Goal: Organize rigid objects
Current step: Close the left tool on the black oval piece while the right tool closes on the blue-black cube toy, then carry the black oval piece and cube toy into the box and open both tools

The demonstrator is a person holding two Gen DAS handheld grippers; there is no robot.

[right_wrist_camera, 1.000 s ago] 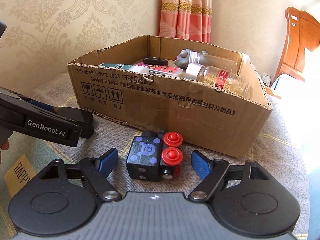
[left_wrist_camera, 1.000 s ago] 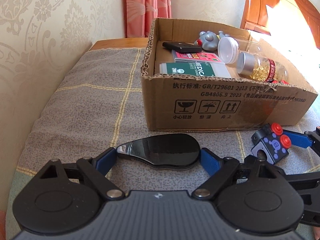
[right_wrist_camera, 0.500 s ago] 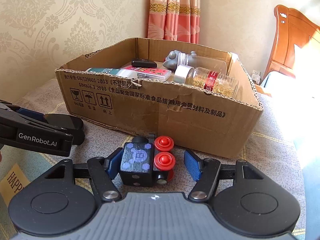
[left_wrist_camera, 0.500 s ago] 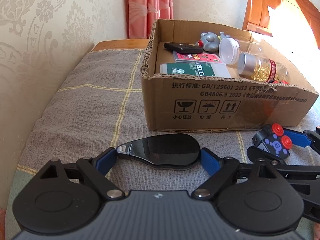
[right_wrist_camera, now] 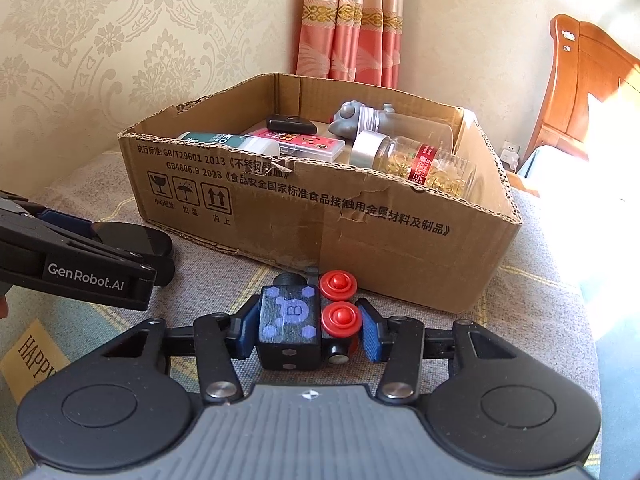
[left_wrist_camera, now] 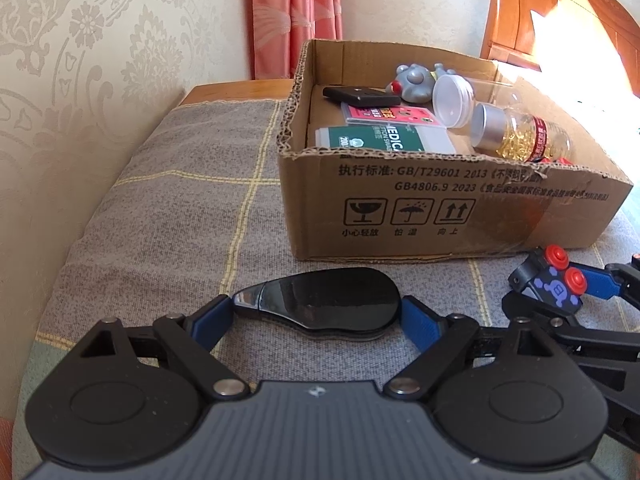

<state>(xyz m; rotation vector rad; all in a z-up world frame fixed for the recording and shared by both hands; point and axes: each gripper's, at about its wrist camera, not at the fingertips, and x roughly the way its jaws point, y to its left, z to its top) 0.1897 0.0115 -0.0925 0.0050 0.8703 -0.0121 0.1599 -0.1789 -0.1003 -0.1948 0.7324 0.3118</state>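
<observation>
While both tools sat low over the grey checked cloth of the desk (left_wrist_camera: pixel 168 208), each had already bracketed one loose item just in front of the open brown cardboard box (right_wrist_camera: pixel 400 236), which looked like the collecting place, since it held a clear bottle of yellow capsules with a silver cap (right_wrist_camera: pixel 420 160), a grey toy figure (left_wrist_camera: pixel 414 80), a flat black device (left_wrist_camera: pixel 360 96) and a green-and-white packet (left_wrist_camera: pixel 380 142). The left gripper (left_wrist_camera: pixel 318 310) had its blue fingers (left_wrist_camera: pixel 212 320) spread fairly wide, touching or almost touching the two ends of a glossy black teardrop-shaped object (left_wrist_camera: pixel 324 304) that lay flat on the cloth; whether it was truly pinched I cannot tell. The right gripper (right_wrist_camera: pixel 306 330) had its fingers narrowed around a small black toy block with lilac markings and two red knobs (right_wrist_camera: pixel 304 320), the left pad pressed to the block and the right pad beside the red knob, so the toy seemed gripped, perhaps slightly raised. Both grippers pointed forward toward the box wall, held nearly level and close together, the left tool's black arm crossing the right camera's left edge. Lifting each item over the box's near wall looked like the sensible next step.
</observation>
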